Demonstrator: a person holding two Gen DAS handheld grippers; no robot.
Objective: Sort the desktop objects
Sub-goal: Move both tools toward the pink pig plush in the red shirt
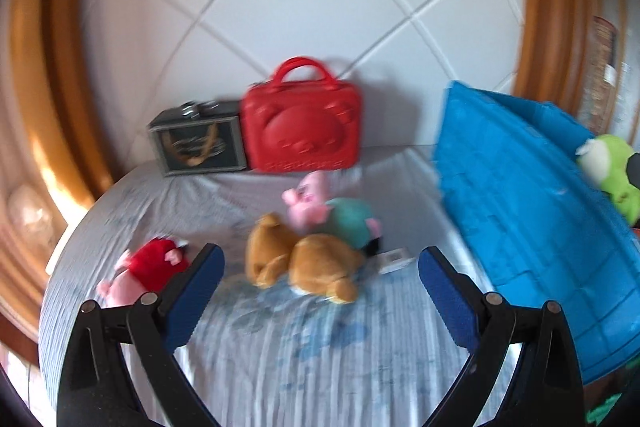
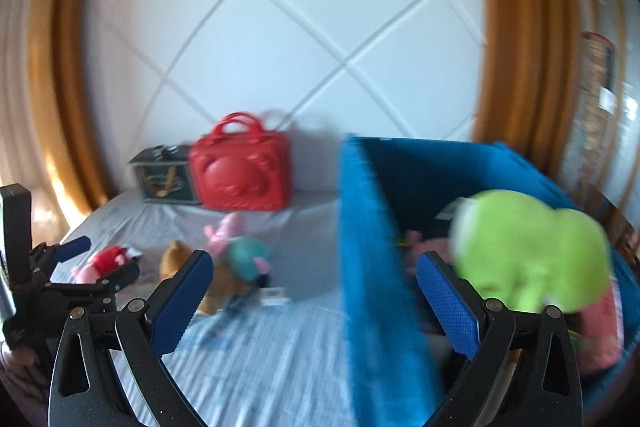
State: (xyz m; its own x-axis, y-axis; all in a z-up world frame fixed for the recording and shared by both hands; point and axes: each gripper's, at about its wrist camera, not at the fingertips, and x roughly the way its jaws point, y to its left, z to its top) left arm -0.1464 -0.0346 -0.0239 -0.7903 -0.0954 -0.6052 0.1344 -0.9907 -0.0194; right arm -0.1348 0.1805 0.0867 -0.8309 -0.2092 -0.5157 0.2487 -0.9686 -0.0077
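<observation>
Both tongs, left tongs (image 1: 320,279) and right tongs (image 2: 314,283), wide open, empty | green plush (image 2: 532,251) over blue bin (image 2: 368,267) | risk: blurred, may bounce off rim

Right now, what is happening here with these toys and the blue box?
A person is sorting plush toys on a cloth-covered surface into a blue box. The right hand-held gripper is open at the box, where a green plush sits blurred at the opening; it is not clamped. The left hand-held gripper is open too, facing a brown plush, a pink and teal plush and a red plush that lie outside the box.
</observation>
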